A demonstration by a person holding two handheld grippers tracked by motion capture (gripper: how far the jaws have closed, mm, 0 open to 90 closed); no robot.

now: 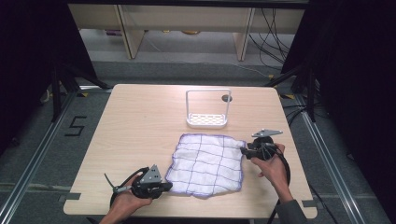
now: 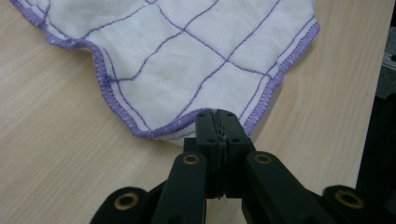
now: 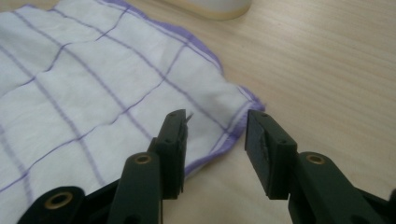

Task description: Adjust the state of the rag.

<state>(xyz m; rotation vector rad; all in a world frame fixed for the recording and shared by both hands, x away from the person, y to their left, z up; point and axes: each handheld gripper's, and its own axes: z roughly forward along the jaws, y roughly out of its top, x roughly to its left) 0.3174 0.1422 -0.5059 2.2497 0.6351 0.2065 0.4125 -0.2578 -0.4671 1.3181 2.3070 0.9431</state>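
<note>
On the pale wood-grain tabletop [image 1: 140, 121], the left gripper [image 1: 164, 186] lies low near the front edge, held in the person's left hand [image 1: 126, 200]. Its jaws are pressed together on the near-left corner of the white cloth with a purple grid and purple stitched hem [image 1: 208, 163]; in the left gripper view the hem [image 2: 154, 130] runs right into the closed jaw tips, and the cloth [image 2: 187, 56] spreads away from them flat on the wood.

The cloth lies spread out in the front middle of the tabletop, slightly rumpled, between the two grippers. Behind it, apart from its far edge, stands a small white rack with a perforated base and an upright frame [image 1: 208, 109].

At the cloth's right edge the right gripper [image 1: 243, 151] points leftward toward the far-right corner, held in the person's right hand [image 1: 271, 163]. In the right gripper view its jaws stand apart, with the cloth's corner [image 3: 233, 126] lying on the tabletop between them and neither pad pressing on it. The right side of the tabletop [image 3: 327, 60] beyond is bare wood.
</note>
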